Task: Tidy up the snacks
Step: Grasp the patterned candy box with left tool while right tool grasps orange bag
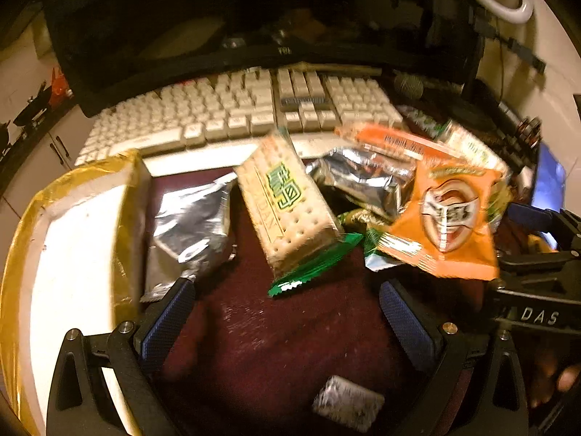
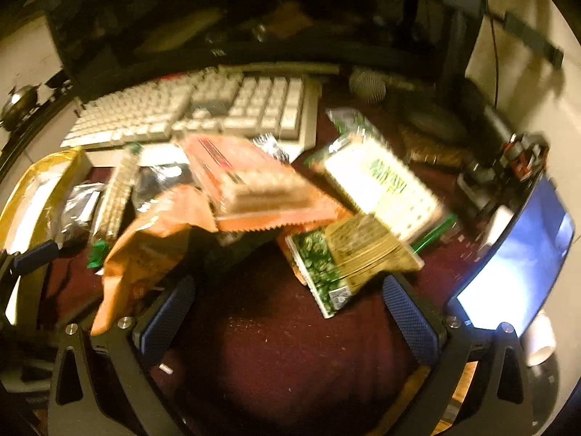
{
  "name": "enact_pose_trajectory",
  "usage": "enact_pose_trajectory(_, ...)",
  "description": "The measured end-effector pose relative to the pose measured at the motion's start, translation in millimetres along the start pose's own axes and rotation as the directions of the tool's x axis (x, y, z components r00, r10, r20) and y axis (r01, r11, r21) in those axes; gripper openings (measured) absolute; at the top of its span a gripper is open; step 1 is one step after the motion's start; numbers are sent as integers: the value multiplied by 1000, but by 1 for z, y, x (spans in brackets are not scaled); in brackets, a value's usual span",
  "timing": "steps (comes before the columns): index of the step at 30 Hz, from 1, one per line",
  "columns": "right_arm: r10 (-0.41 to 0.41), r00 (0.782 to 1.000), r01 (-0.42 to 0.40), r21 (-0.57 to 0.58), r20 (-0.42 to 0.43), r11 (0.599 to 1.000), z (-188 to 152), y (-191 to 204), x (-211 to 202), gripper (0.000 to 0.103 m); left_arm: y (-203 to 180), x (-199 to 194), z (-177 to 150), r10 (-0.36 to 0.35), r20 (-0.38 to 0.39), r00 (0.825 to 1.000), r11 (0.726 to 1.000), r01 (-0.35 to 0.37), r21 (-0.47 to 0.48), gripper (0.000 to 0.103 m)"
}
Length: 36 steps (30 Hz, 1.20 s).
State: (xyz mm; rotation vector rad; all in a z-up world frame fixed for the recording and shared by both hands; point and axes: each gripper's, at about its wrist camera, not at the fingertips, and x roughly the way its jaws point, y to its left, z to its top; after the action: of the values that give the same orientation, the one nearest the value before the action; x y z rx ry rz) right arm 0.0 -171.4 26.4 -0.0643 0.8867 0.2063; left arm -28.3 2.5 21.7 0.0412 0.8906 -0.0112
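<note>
On maroon desk mat (image 1: 290,334), before keyboard (image 1: 232,116): snack pile; cracker pack (image 1: 287,200), "DAN" legible. Left gripper (image 1: 287,312) jaws apart, empty. Right gripper (image 2: 290,312) likewise; "DAS" on its body.

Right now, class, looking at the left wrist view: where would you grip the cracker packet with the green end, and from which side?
Grip the cracker packet across its long edges, mid-body, approaching from the near end where its green crimped tail points at the left gripper. It lies tilted, a silver pouch at its left; the open jaws look wide enough.
</note>
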Motion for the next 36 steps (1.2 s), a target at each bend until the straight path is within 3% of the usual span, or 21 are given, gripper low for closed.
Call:
enact_pose_trajectory(5,65,996,-65,-9,59,998,-4,-5,-26,103,16,-21,-4,-58,12,998,998,58,-24,95)
enact_pose_trajectory(7,87,993,-87,-6,76,996,-4,-8,-33,94,21,-26,-5,-81,6,997,996,81,-32,82)
enact_pose_trajectory(10,127,989,-128,1,81,992,-6,-11,-41,94,27,-32,-12,-127,-11,992,991,127,-43,73)
enact_pose_trajectory(11,143,986,-144,7,84,990,-7,-12,-44,93,28,-34,-15,-142,-16,990,989,141,-39,73)
enact_pose_trajectory(13,173,981,-173,-6,93,985,-8,-11,-49,79,28,-41,-22,-157,-18,987,987,157,-21,71)
enact_pose_trajectory(18,193,977,-193,-16,90,981,-9,-6,-53,70,20,-45,-37,-188,-45,981,982,189,16,70)
enact_pose_trajectory(19,194,977,-194,-15,87,981,-9,-6,-53,67,17,-45,-38,-194,-45,980,980,196,26,65)
enact_pose_trajectory(21,205,975,-205,-9,82,979,-10,-7,-53,66,9,-45,-41,-207,-51,977,976,210,52,54)
enact_pose_trajectory(25,216,974,-217,7,70,976,-13,-9,-51,66,-2,-38,-45,-223,-83,971,969,230,86,51)
enact_pose_trajectory(32,285,959,-284,89,2,955,-17,-16,-36,66,-17,-28,-48,-159,-70,985,970,169,172,51)
enact_pose_trajectory(35,336,941,-326,159,-37,932,-18,-20,-24,66,-24,-27,-47,-153,-42,987,967,158,197,51)
enact_pose_trajectory(36,356,933,-341,185,-53,922,-19,-21,-19,66,-25,-26,-46,-148,-33,988,967,152,203,46)
